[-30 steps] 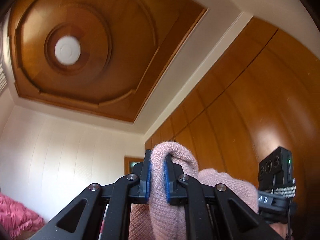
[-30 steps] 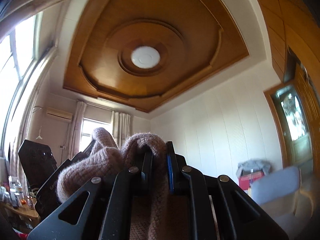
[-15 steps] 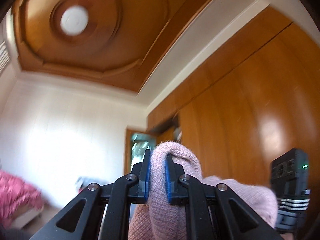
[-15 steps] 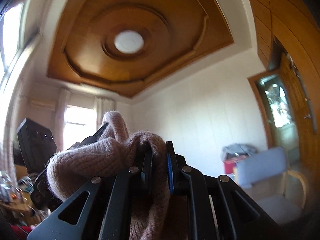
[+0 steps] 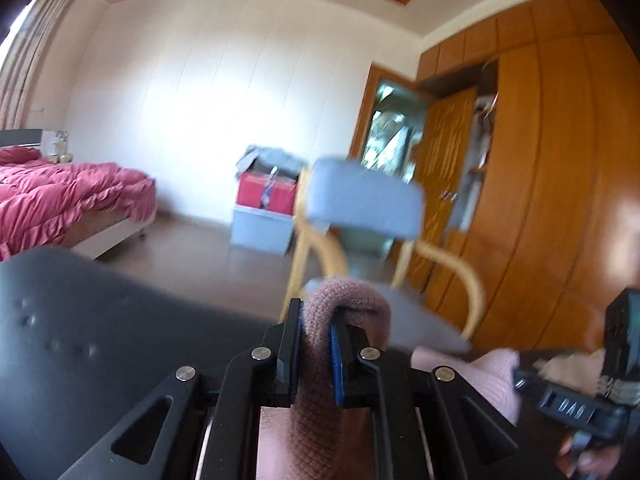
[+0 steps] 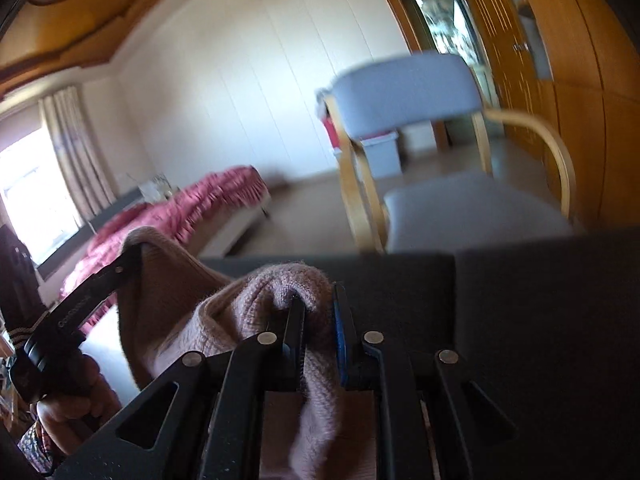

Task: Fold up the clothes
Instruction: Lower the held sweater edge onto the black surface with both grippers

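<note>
Left gripper (image 5: 314, 326) clamping pink sweater (image 5: 344, 300), right gripper (image 6: 316, 316) likewise, both angled slightly downward

Left claw (image 5: 314, 328) and right claw (image 6: 318, 316) both clamped, side by side.

pink sweater (image 5: 344, 300) fuzzy knit, wardrobe (image 5: 560, 160) glossy wood, table (image 6: 540, 300) matt blk
</note>
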`<state>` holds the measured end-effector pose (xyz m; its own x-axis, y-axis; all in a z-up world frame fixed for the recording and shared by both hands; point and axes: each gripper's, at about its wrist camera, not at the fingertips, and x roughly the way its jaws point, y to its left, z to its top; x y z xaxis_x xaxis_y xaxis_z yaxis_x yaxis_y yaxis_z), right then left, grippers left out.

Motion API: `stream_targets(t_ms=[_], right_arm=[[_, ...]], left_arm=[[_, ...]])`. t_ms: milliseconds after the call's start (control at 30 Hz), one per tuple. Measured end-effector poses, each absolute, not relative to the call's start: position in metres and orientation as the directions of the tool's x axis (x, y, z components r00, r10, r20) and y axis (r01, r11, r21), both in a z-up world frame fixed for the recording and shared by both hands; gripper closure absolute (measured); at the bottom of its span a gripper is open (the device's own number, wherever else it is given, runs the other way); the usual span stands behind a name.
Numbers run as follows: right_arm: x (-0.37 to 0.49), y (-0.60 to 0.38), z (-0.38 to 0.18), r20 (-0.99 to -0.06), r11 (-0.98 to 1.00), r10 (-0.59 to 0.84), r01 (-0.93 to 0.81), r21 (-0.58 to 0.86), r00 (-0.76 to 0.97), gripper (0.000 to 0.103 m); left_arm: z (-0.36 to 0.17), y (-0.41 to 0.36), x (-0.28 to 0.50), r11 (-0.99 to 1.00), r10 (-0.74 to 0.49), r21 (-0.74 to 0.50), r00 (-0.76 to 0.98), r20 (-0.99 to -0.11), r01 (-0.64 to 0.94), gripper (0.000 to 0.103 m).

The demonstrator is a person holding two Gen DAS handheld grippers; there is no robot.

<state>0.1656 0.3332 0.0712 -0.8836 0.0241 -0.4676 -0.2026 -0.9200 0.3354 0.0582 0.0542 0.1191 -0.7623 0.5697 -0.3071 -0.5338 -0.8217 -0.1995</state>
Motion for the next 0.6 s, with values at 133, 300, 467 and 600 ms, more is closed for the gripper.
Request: stream_targets(t_ms=[133,300,467,600], right_arm=[[0.144,0.359,0.04,-0.55,-0.921,0.067,-0.264,0.287,-0.832,0.09],[0.119,0.391,0.018,-0.626,-0.895,0.105,-0.348,0.279,-0.773,0.09],[0.092,0.421,-0.007,-0.68,-0.831,0.038,-0.401,0.386,-0.732,0.09],[0.076,0.429,-0.018,-0.691,-0.832,0.054,-0.415,0.368,-0.721,0.09]], left_arm=[[0.089,0.079,0.039,-0.838,0.532,-0.107,-0.759,-0.375,-0.535,0.092],[0.062,0.094,-0.015,-0.869,0.48,-0.165,-0.713,-0.511,-0.466,0.091],[0.001,0.108,-0.089,-0.871,0.469,-0.278,-0.522,-0.713,-0.404,0.091],[-0.008,0.122,-0.104,-0.855,0.496,-0.304,-0.496,-0.712,-0.419,0.091]])
